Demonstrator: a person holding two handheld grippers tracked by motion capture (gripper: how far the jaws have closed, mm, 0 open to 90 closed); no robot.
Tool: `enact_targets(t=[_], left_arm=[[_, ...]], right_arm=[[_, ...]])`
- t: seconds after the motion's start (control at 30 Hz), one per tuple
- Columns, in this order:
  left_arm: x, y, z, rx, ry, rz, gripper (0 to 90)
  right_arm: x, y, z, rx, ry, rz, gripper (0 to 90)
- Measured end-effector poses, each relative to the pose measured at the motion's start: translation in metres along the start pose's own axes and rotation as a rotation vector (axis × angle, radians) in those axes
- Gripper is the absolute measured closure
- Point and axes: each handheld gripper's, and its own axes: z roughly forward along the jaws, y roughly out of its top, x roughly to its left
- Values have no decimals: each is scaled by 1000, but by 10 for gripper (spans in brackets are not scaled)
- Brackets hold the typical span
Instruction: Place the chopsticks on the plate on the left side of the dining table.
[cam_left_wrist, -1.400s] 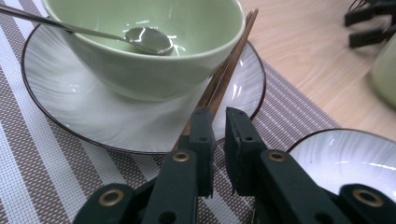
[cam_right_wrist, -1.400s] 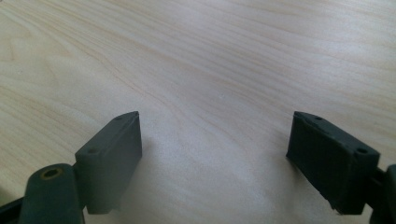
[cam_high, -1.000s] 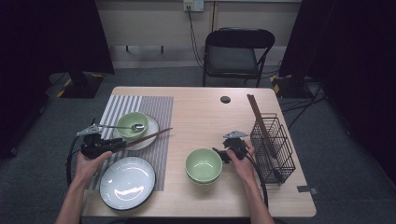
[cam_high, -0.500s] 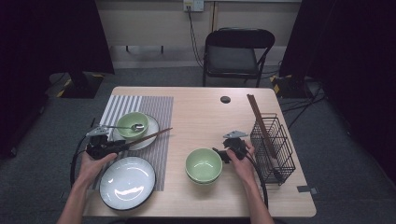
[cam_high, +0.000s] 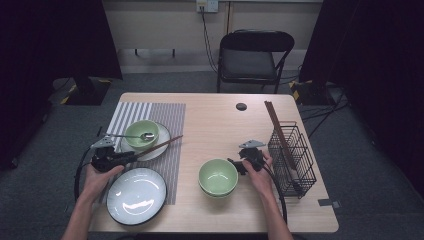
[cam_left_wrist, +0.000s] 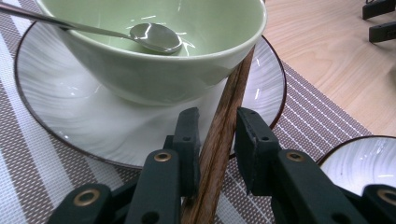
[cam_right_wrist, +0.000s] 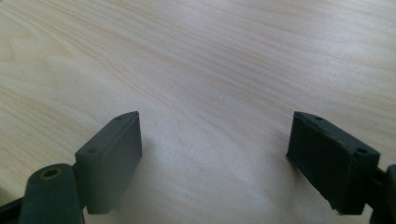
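Note:
A pair of brown wooden chopsticks (cam_high: 160, 145) rests on the rim of a white plate (cam_high: 162, 135) that holds a green bowl (cam_high: 141, 132) with a metal spoon (cam_high: 135, 136) in it. My left gripper (cam_high: 131, 157) reaches in from the left, and its jaws have just been closing around the chopsticks' near end. In the left gripper view the chopsticks (cam_left_wrist: 224, 140) lie between the jaws, against the left pad (cam_left_wrist: 187, 135), with a gap to the right pad. My right gripper (cam_high: 234, 165) stands open over bare table beside a second green bowl (cam_high: 218, 176), nothing between its pads (cam_right_wrist: 112, 158).
A large white plate (cam_high: 136, 195) with a dark rim lies near the front left, partly on the striped placemat (cam_high: 170, 115). A black wire basket (cam_high: 292, 155) with more chopsticks (cam_high: 277, 127) stands at the right edge. A small black disc (cam_high: 241, 106) sits at the back.

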Motion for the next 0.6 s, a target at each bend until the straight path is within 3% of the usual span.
enact_targets(t=[0.6], left_arm=[[5,-3,-8,-11,26,-2,689]], right_arm=[[0,0,0,1,0,-2,171]])
